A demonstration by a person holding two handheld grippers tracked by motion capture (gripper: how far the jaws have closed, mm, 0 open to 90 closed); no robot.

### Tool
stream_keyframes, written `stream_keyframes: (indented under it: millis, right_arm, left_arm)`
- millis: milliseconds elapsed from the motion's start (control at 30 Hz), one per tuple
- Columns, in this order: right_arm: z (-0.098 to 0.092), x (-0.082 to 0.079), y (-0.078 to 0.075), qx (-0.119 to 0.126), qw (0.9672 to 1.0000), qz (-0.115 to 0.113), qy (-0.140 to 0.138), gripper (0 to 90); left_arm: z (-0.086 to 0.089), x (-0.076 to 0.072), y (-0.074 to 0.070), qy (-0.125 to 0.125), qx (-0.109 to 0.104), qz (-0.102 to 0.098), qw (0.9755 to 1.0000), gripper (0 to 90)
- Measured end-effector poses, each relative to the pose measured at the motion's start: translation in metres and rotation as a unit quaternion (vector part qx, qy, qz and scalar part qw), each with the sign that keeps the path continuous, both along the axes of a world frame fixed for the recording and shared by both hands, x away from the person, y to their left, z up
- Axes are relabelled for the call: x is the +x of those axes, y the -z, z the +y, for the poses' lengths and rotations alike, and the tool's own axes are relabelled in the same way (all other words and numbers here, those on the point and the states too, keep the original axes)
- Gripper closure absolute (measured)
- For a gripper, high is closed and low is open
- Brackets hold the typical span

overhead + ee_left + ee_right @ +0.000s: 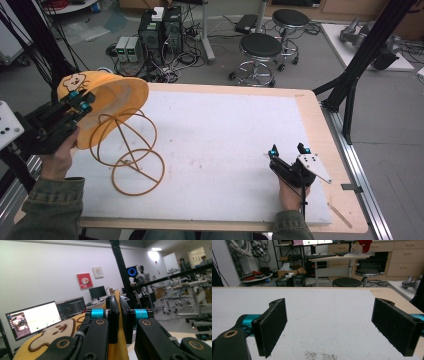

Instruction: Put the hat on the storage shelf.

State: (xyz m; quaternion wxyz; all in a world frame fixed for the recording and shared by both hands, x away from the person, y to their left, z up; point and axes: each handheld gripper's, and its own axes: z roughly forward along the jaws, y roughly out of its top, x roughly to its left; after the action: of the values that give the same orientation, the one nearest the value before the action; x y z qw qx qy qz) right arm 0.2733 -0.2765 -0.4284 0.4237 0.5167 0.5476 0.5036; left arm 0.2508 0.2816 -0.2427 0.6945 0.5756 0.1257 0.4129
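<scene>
A yellow cap (107,102) with a brown bear drawing on it is tilted over the top of a wire hat stand (131,152) at the table's left. My left gripper (82,101) is shut on the cap's edge, lifted above the table. In the left gripper view the yellow fabric (120,340) runs pinched between the two black jaws, and the bear drawing (53,333) shows at lower left. My right gripper (289,150) rests low at the table's right front, open, with nothing between its pads (274,325).
A white mat (225,135) covers most of the wooden table (320,130). Two black stools (260,50) and computer towers (160,30) with cables stand on the floor beyond the far edge. A black frame post (360,60) rises at the right.
</scene>
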Motion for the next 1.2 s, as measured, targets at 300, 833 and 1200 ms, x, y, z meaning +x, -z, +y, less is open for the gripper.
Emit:
stream_keyframes:
  millis: [300,833,1200]
  right_arm:
    - [-0.002,-0.002,-0.001,0.007,1.0000,-0.001,0.003,12.0]
    - [-0.001,-0.001,0.000,0.007,1.0000,0.004,0.001,12.0]
    - [0.000,-0.001,0.000,0.005,1.0000,0.006,0.002,12.0]
  left_arm:
    - [-0.019,-0.003,0.002,0.041,0.052,0.012,0.9977,86.6]
    - [-0.042,-0.014,0.018,0.089,0.146,0.047,0.9842,86.5]
    - [-0.041,-0.019,0.035,0.105,0.138,0.068,0.9825,86.4]
